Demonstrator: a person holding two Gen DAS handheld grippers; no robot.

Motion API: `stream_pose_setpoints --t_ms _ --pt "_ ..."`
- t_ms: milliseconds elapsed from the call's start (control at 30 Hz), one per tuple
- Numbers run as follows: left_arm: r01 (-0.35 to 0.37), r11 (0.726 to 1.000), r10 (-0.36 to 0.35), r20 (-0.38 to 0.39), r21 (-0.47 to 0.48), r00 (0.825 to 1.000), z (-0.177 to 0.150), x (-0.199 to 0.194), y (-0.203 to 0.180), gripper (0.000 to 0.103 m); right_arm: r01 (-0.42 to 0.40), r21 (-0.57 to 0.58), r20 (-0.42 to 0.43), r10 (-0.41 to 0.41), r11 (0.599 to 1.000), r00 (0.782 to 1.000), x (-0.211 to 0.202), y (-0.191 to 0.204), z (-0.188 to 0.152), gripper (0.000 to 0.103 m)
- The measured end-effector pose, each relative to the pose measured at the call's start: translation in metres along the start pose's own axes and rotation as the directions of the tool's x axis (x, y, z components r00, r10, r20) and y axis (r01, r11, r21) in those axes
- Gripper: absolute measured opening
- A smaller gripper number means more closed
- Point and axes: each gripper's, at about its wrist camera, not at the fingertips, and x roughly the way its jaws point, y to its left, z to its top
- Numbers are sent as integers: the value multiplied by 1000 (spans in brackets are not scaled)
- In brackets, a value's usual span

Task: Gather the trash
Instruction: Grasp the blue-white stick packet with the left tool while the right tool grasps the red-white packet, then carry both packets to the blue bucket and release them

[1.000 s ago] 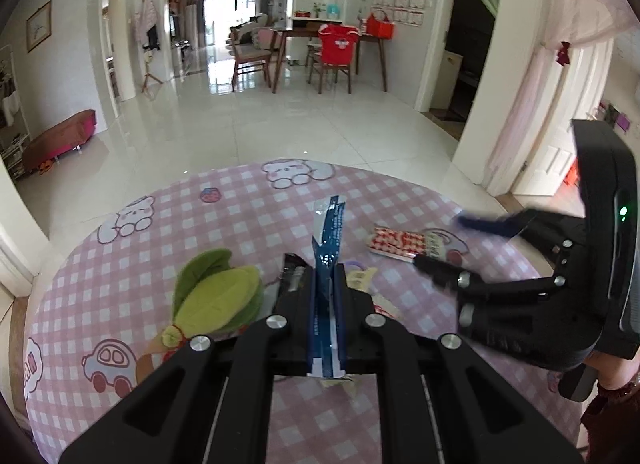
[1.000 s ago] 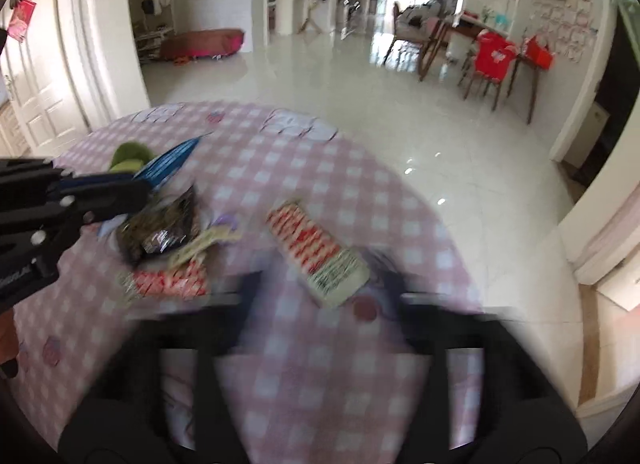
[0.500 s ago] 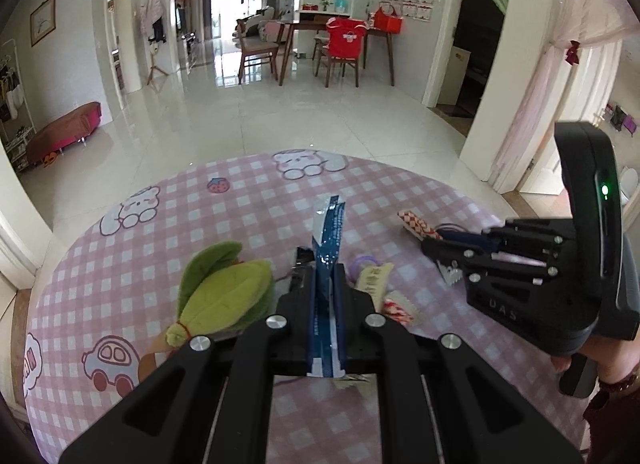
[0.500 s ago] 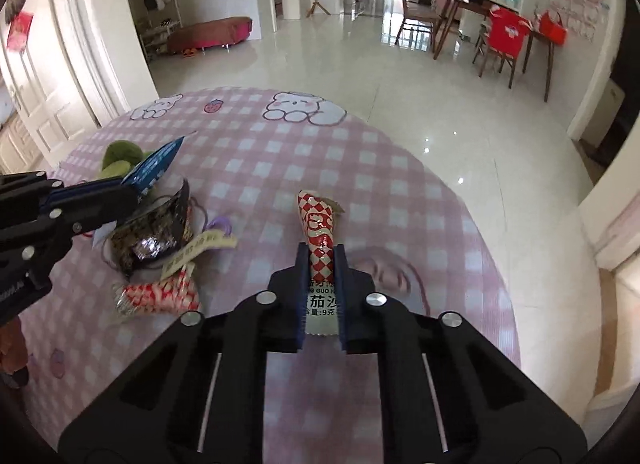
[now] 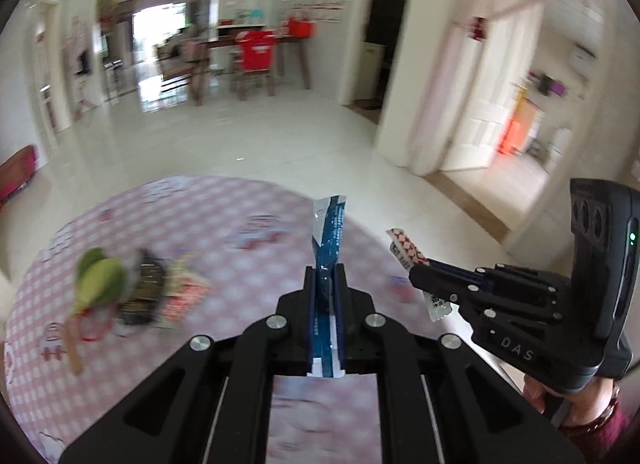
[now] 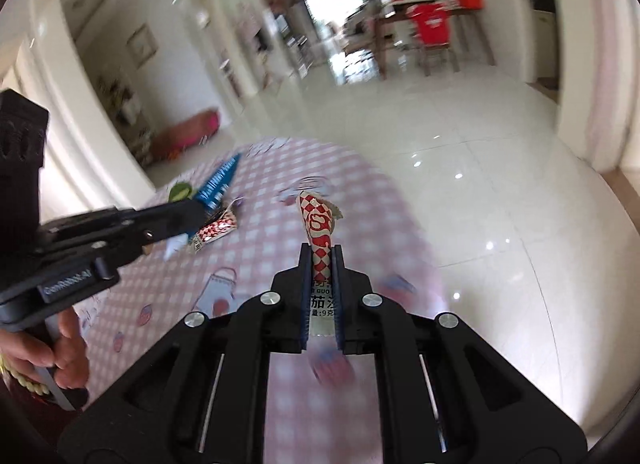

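**A:** Holding what, over in the left gripper (image 5: 325, 276)?

**B:** Pinched shut on a blue wrapper (image 5: 329, 240). Standing up tall between the jaws, top end poking out past the tips, bottom end sticking out behind.

**A:** And in the right gripper (image 6: 321, 256)?

**B:** Squeezed narrow on a red-and-white packet (image 6: 316, 219). Just been closing, with the packet right between the jaws. Crumpled at the top, white printed end down at the back.

**A:** Down on the counter (image 5: 240, 223), or up in the air?

**B:** Both up in the air, over the pink checked cloth. Not touching it.

**A:** Close to each other?

**B:** Near, side by side, but apart. No touching between the two wrappers.

**A:** Anything lying on the counter?

**B:** Yes, a little heap off to the left. A green leaf toy (image 5: 98, 280), then a dark wrapper (image 5: 144, 296) just beside it, then a red checked wrapper (image 6: 216, 229) next along. All blurry, so hard to tell more.

**A:** Any hands to see?

**B:** A left hand (image 6: 60, 348) wrapped round the handle, low in the right gripper's view. A right hand (image 5: 560, 388) under the other handle, with a dark red sleeve.
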Motion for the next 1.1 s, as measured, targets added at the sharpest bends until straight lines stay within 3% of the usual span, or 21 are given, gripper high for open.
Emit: stream_pose_setpoints --t_ms 200,300,533,567,600,667,800,1100 --pt "123 987 -117 -62 102 991 -14 14 -90 8 110 133 104 -124 985 987 -89 -43 -47 9" --pt "196 971 -180 -121 140 976 -24 31 -137 9 155 210 133 -186 965 974 -124 -68 -74 9" --pt "265 945 -222 -220 193 950 -39 71 -210 10 228 345 154 -295 910 943 -167 -111 -113 10" --pt "280 941 -233 -235 190 944 -40 76 -218 19 239 367 159 -314 899 936 -171 -116 -117 10" --pt "281 941 -231 -248 187 941 -41 82 -225 38 242 380 158 -320 893 934 -172 -120 -120 10" --pt "250 950 -202 -241 186 949 -44 89 -233 64 242 415 148 -327 877 933 -175 -128 -129 10" --pt "241 952 -187 -265 189 946 -50 95 -241 67 240 437 136 -327 867 935 -179 -140 -137 10" --pt "188 957 -129 -258 221 957 -53 88 -235 72 213 440 127 -295 873 947 -174 -149 -135 10"
